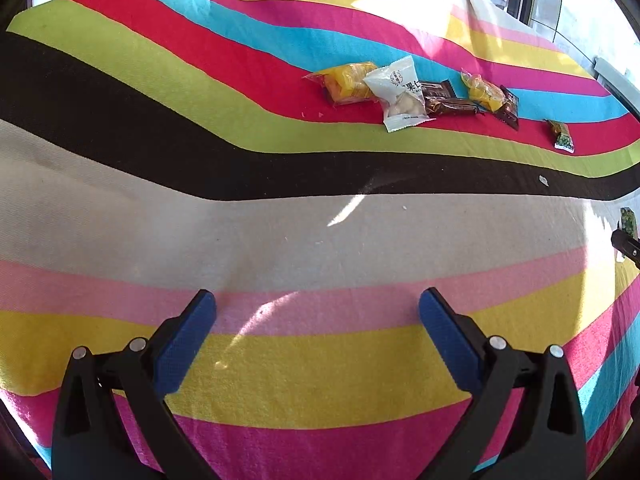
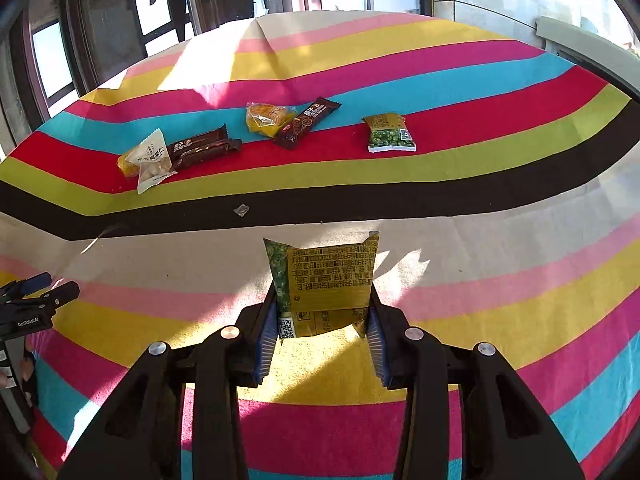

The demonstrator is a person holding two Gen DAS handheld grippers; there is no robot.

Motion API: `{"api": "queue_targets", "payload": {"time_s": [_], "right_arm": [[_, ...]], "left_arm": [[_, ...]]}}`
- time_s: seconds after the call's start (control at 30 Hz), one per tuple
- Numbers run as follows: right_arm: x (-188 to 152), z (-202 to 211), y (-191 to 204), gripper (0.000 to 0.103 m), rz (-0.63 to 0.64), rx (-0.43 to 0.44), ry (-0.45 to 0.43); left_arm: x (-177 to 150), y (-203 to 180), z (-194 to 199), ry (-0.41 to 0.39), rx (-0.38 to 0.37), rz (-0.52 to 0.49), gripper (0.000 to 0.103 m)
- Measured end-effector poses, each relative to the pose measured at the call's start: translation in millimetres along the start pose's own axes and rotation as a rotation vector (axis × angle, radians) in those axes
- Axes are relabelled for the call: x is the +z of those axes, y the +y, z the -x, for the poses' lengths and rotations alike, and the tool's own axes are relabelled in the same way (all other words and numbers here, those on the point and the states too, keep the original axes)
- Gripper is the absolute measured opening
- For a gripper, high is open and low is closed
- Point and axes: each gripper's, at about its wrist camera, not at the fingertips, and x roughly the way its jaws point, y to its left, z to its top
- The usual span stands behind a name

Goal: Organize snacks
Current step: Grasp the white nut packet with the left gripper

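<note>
- Two grippers work over a striped cloth (image 1: 280, 216) that covers the whole surface in bands of black, green, red, blue, pink, yellow and cream.
- Farthest left, the left gripper (image 1: 318, 312) hangs over the pink and yellow bands with its blue-padded fingers (image 1: 188, 336) spread wide and nothing between them.
- Up on the red band, a row of snacks starts with a clear bag of orange pieces (image 1: 346, 82), and a white packet (image 1: 398, 94) lies partly over its right end.
- Next, touching the white packet, lie two brown bars (image 1: 444, 98) side by side.
- Further right a small yellow bag (image 1: 482, 90) rests against another brown bar (image 1: 509, 106), which lies at an angle across the red and blue bands.
- Apart from those, a green pea packet (image 2: 390, 133) lies alone on the red band, flat, printed face up.
- A small scrap of clear wrapper (image 2: 241, 210) sits on the black band, nearer than the row.
- On the right, the right gripper (image 2: 324, 312) is clamped on a second green pea packet (image 2: 326, 280), pinched at its sides between the blue pads (image 2: 267, 340); the packet stands upright above the cream and pink bands, its printed back toward the camera.
</note>
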Motion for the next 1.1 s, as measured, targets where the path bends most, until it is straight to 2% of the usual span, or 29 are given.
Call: {"api": "queue_targets", "payload": {"time_s": [0.07, 0.13, 0.23, 0.47, 0.67, 0.83, 0.87, 0.9, 0.93, 0.97, 1.03, 1.07, 1.1], "right_arm": [[-6.5, 0.3, -12.0, 0.039, -0.027, 0.013, 0.004], [-11.1, 1.4, -20.8, 0.039, -0.055, 0.035, 0.014], [-11.8, 3.8, -28.7, 0.039, -0.094, 0.073, -0.002], [-10.9, -0.5, -34.9, 0.039, -0.136, 0.118, 0.012], [-12.5, 3.0, -43.4, 0.040, -0.181, 0.142, -0.008], [-14.3, 3.6, -50.0, 0.040, -0.214, 0.163, -0.013], [-14.6, 3.9, -50.9, 0.040, -0.220, 0.163, -0.015], [-14.8, 4.1, -51.4, 0.040, -0.223, 0.163, -0.017], [-14.9, 4.4, -51.3, 0.040, -0.225, 0.161, -0.019], [-15.4, 5.0, -51.8, 0.040, -0.229, 0.161, -0.022], [-16.1, 6.1, -53.2, 0.040, -0.238, 0.161, -0.028], [-16.4, 6.8, -54.0, 0.040, -0.243, 0.160, -0.032], [-16.8, 7.3, -54.6, 0.040, -0.247, 0.161, -0.034]], "left_arm": [[1.2, -1.8, 0.0, 0.001, -0.012, -0.017, 0.101], [6.0, -12.0, -1.9, 0.000, -0.045, -0.104, 0.101], [20.7, -36.6, -6.3, -0.071, 0.074, -0.291, 0.101], [84.7, -84.2, -48.8, -0.139, 0.226, -0.644, 0.101], [125.6, -102.4, -84.7, -0.138, 0.305, -0.770, 0.101], [131.3, -117.0, -92.7, -0.153, 0.336, -0.869, 0.099], [131.8, -117.7, -92.5, -0.137, 0.314, -0.876, 0.090], [134.2, -117.6, -91.8, -0.102, 0.258, -0.864, 0.068], [136.4, -115.8, -90.6, -0.062, 0.184, -0.838, 0.052], [136.6, -114.4, -88.8, -0.071, 0.193, -0.820, 0.037], [135.2, -109.3, -82.0, -0.067, 0.154, -0.783, 0.029], [135.4, -104.1, -74.8, -0.060, 0.096, -0.736, 0.026], [134.3, -95.9, -64.5, -0.039, -0.016, -0.675, 0.025]]}}
